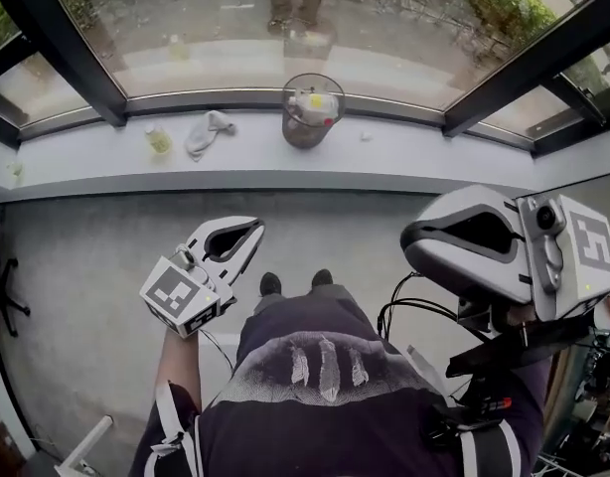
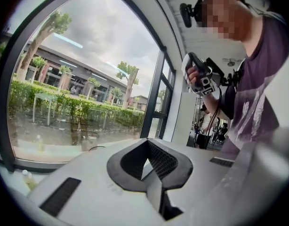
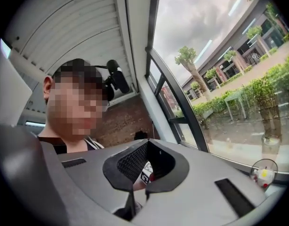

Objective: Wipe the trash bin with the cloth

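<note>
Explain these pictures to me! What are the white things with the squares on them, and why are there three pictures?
A person stands by a window with a tool in each hand: the left gripper and the right gripper. Each has two jaws that pinch, like tongs. The head view comes from a camera on the person's head, looking down. The two gripper views come from small cameras riding on each gripper, looking along its jaws. On the window ledge are a crumpled cloth, a small yellowish bottle and a see-through trash bin with some rubbish inside. Both pairs of jaws are shut and hold nothing. The cloth is for wiping the bin, but it is not picked up yet.
</note>
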`<action>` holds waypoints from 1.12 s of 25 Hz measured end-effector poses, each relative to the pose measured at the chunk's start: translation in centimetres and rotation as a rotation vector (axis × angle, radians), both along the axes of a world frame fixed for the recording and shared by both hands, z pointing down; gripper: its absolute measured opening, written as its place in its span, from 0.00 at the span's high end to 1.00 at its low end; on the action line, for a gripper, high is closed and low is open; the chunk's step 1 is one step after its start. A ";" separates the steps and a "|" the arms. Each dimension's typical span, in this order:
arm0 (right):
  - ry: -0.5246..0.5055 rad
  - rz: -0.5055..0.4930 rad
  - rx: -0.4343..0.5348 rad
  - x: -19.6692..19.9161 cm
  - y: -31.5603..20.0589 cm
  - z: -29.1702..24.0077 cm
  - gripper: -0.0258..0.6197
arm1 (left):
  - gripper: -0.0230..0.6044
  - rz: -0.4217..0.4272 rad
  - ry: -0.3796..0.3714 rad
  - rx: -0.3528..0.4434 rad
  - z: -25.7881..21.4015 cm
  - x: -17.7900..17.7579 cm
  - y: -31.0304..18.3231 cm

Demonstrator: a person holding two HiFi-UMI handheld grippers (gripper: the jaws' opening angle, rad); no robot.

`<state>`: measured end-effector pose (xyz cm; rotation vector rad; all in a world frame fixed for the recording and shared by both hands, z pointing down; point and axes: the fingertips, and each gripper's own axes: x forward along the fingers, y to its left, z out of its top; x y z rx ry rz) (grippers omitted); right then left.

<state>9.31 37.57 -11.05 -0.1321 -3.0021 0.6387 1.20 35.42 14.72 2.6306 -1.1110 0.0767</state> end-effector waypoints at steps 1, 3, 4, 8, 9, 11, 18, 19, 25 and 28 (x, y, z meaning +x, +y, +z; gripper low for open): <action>0.015 -0.016 0.072 -0.5 0.1 0.0 0.97 | 0.97 0.001 0.006 -0.008 0.0 -0.2 -0.6; 0.053 -0.055 0.234 -1.3 0.5 0.5 0.97 | 0.97 0.002 0.006 -0.021 0.2 -0.8 -1.8; 0.056 -0.065 0.273 -1.5 0.3 0.8 0.97 | 0.97 0.001 0.000 -0.022 0.5 -1.1 -2.4; 0.016 -0.065 0.241 -1.2 -2.6 1.4 0.97 | 0.97 -0.032 -0.013 -0.050 1.6 -2.2 -3.9; 0.021 -0.073 0.228 -0.9 -3.7 2.0 0.97 | 0.97 -0.043 -0.017 -0.054 1.7 -2.3 -4.7; 0.047 -0.082 0.195 0.0 -7.2 4.0 0.97 | 0.97 -0.071 -0.037 -0.064 2.1 -2.6 -6.6; 0.199 0.187 0.118 3.2 -27.4 16.3 0.97 | 0.97 -0.143 -0.246 -0.081 2.3 -2.5 -14.5; 0.242 0.202 0.120 3.7 -29.4 18.6 0.97 | 0.97 -0.146 -0.299 -0.081 2.5 -2.7 -15.5; 0.449 0.255 0.108 4.9 -36.4 29.1 0.97 | 0.97 -0.127 -0.442 -0.124 5.1 -2.6 -20.1; 0.567 0.267 0.201 4.7 -37.6 33.8 0.97 | 0.97 -0.131 -0.439 -0.140 6.2 -2.3 -22.0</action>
